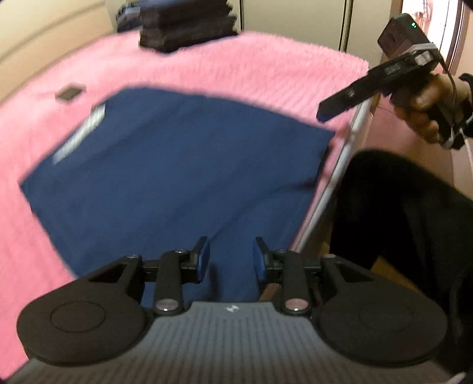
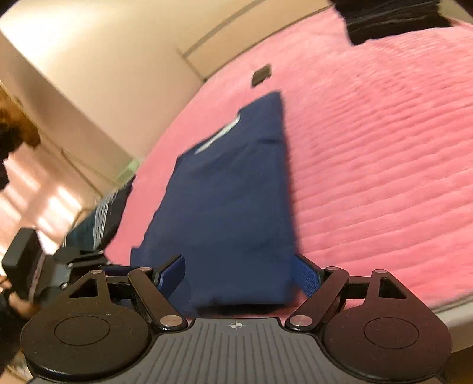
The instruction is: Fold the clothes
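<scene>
Blue shirt (image 1: 177, 177) spread flat on pink blanket (image 1: 266, 73), seen through the left wrist camera. Left tongs (image 1: 231, 257) hanging over the near hem, fingers apart, nothing gripped. Right tongs (image 1: 323, 113) up to the right, held in a hand (image 1: 422, 109); can't tell if gripping or let go. Black pile (image 1: 186, 26) far ahead, cut off at the top. Small dark tag (image 1: 69, 93) ahead and left, fuzzy.

Through the right wrist camera, shirt (image 2: 230, 201) long and thin, running straight away from the right tongs (image 2: 239, 274), white print (image 2: 220, 136) at the far end. Fingers spread wide, hem bunched between; hard to say if touching. Striped cloth (image 2: 103, 215) off to the left, only here.
</scene>
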